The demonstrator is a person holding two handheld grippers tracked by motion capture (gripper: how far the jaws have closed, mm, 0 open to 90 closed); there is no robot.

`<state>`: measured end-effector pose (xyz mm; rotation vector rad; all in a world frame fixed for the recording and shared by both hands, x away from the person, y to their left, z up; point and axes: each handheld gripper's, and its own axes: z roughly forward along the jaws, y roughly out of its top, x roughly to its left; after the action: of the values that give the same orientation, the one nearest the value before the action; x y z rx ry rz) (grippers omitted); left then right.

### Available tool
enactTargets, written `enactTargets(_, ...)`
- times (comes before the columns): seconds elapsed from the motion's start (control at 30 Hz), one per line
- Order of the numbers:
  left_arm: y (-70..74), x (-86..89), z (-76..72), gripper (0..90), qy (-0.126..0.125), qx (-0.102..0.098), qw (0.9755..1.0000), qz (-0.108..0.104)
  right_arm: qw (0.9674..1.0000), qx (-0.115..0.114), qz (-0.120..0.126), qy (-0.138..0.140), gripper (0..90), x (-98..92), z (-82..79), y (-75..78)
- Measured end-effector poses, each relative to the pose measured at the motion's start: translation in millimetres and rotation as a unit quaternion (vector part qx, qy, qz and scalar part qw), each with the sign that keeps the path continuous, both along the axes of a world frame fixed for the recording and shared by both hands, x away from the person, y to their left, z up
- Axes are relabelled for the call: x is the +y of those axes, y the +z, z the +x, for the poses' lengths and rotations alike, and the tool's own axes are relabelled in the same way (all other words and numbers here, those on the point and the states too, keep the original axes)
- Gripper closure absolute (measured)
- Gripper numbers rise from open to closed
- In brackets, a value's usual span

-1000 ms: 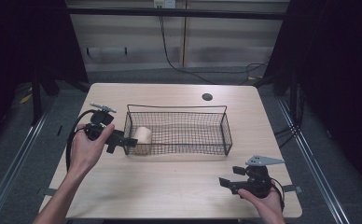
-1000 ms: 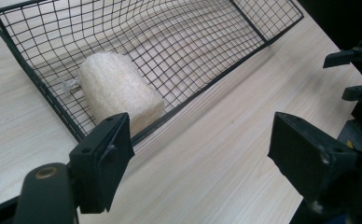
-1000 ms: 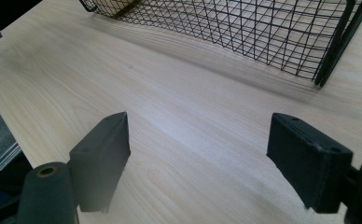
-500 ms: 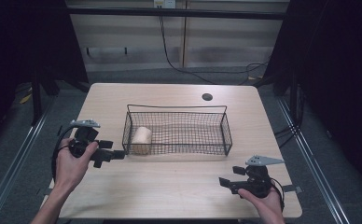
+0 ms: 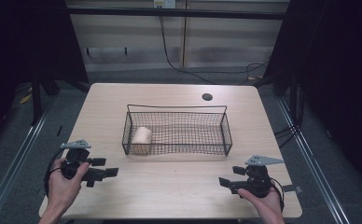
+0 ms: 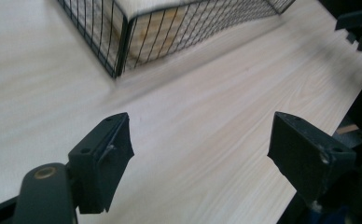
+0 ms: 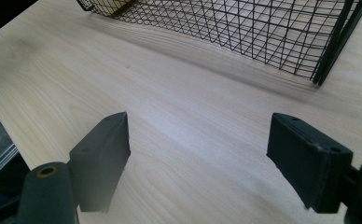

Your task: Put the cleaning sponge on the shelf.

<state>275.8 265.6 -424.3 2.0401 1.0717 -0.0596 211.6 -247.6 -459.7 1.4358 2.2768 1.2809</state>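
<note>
At the near left corner of the desk (image 5: 179,186), the left tool (image 5: 105,169) sits low over the wood in the person's left hand (image 5: 62,186), its jaws pointing toward the right side. The left gripper view has those jaws spread wide with bare desk between them, nothing gripped. Just beyond it stands the black wire basket (image 5: 226,135), in the middle of the desk. The pale roll (image 5: 142,136) lies inside the basket, at its left end, against the front mesh. At the near right corner, well apart from the basket, the right tool (image 5: 229,178) rests in the right hand (image 5: 263,198); its jaws also stand wide open over bare wood, empty.
</note>
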Motion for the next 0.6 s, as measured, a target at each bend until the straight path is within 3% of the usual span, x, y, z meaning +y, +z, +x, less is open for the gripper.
enactTargets(0.1,-6.1,2.4,-8.0,20.9,-0.009,0.007,0.9999,0.004,1.0000,0.001,0.000,-0.002,21.3,0.1,-0.4,0.3)
enactTargets(0.47,-30.0,13.0,-28.3,18.6,0.007,0.003,1.0000,-0.005,1.0000,-0.005,0.000,-0.004,21.3,0.4,-1.0,0.4)
enactTargets(0.6,-39.3,16.4,-25.8,18.1,0.006,0.025,0.9996,-0.010,0.9999,-0.010,-0.002,-0.004,21.3,0.5,-0.9,-0.8)
